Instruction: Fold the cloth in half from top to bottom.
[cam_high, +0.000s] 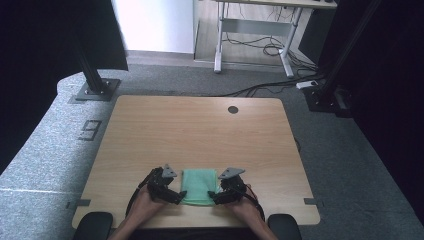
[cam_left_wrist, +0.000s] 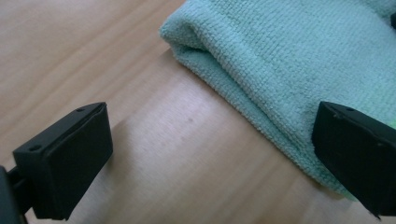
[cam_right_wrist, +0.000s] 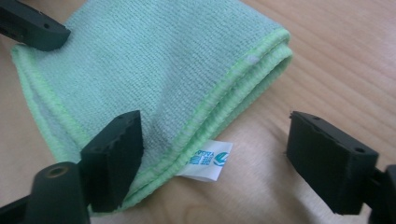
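- Forearms come in from the near edge of the wooden table (cam_high: 200, 125), each hand carrying a black two-jaw gripper; between them lies a folded green cloth (cam_high: 199, 186).
- Lying flat near the table's front edge, about midway across, the cloth runs its longer side away from the person toward the far edge, shorter sides facing near and far.
- Seen from the right gripper view, the cloth (cam_right_wrist: 149, 70) shows stacked stitched edges along the side nearest that gripper, with a small white label (cam_right_wrist: 208, 160) poking out of the layers onto the wood.
- From the left gripper view, the cloth (cam_left_wrist: 289, 65) shows a rounded fold along the side facing that gripper.
- Around the cloth the tabletop is bare wood, with a dark round grommet hole (cam_high: 233, 109) far back; past the table stand black frame posts and a desk with trailing cables on grey floor.
- Left gripper (cam_high: 172, 195) has its jaws spread wide: one jaw over bare wood, the other over the cloth's edge, nothing clamped.
- Right gripper (cam_high: 220, 196) also stands wide apart, one jaw over the cloth's stitched edge, the other over bare wood beside the label; it grips nothing.
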